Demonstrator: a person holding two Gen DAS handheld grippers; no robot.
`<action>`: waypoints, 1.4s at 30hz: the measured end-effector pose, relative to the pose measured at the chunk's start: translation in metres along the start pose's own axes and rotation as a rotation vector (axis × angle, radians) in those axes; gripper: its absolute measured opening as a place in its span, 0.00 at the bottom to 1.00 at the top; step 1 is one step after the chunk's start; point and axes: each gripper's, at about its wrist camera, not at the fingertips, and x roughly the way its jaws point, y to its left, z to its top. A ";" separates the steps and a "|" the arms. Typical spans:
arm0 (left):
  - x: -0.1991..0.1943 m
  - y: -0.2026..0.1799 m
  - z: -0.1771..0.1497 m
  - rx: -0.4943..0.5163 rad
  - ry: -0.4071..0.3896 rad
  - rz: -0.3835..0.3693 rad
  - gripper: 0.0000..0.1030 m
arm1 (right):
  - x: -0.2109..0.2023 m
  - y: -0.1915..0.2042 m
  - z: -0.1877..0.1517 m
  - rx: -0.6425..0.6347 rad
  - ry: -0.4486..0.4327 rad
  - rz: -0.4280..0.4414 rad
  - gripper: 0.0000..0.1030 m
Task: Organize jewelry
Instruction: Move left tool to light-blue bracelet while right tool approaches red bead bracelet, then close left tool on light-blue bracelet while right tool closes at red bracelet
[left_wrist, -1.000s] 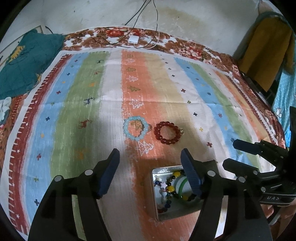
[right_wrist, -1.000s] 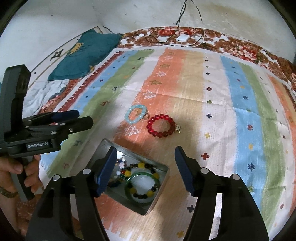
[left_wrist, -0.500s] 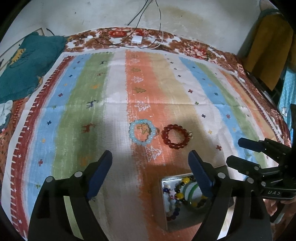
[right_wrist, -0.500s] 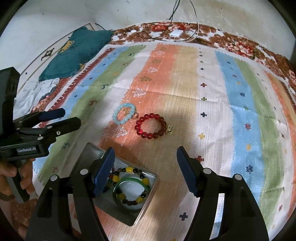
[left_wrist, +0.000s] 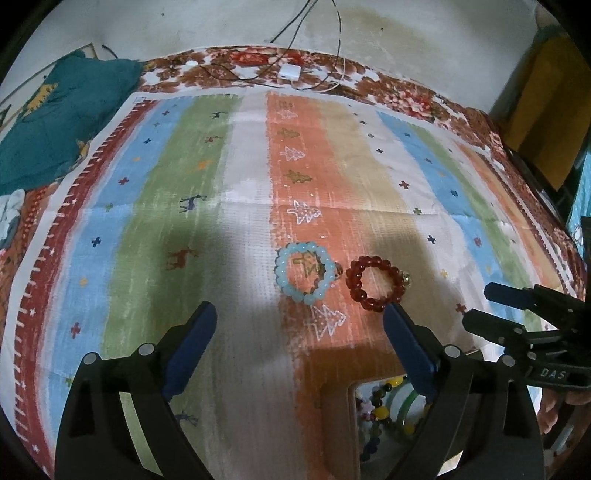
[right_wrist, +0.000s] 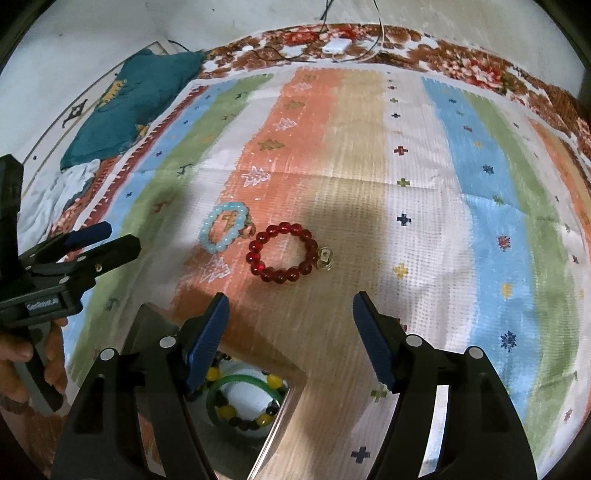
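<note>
A light blue bead bracelet (left_wrist: 305, 272) and a red bead bracelet (left_wrist: 376, 283) lie side by side on the striped cloth; both show in the right wrist view, blue (right_wrist: 224, 231) and red (right_wrist: 283, 252). A metal tin (right_wrist: 275, 415) near the front holds a green bangle (right_wrist: 243, 395) and several bead bracelets; it also shows in the left wrist view (left_wrist: 352, 428). My left gripper (left_wrist: 299, 347) is open and empty, above the cloth just short of the blue bracelet. My right gripper (right_wrist: 291, 332) is open and empty, just short of the red bracelet.
The striped cloth (left_wrist: 184, 221) covers a floral bedspread (left_wrist: 406, 99). A teal cushion (left_wrist: 55, 122) lies at the far left. A white charger with cables (left_wrist: 289, 72) sits at the far edge. Yellow fabric (left_wrist: 546, 110) hangs at the right.
Both grippers have moved forward toward the two loose bracelets, so the tin has slid toward the bottom of both views. Both stay open and empty.
</note>
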 end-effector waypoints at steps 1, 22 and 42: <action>0.002 -0.001 0.001 0.006 0.001 0.003 0.88 | 0.002 0.000 0.001 0.002 0.004 0.000 0.67; 0.052 0.009 0.016 0.034 0.089 0.003 0.85 | 0.053 -0.010 0.016 0.023 0.117 0.011 0.67; 0.097 0.020 0.019 0.052 0.166 0.025 0.60 | 0.092 -0.022 0.028 0.074 0.183 0.018 0.63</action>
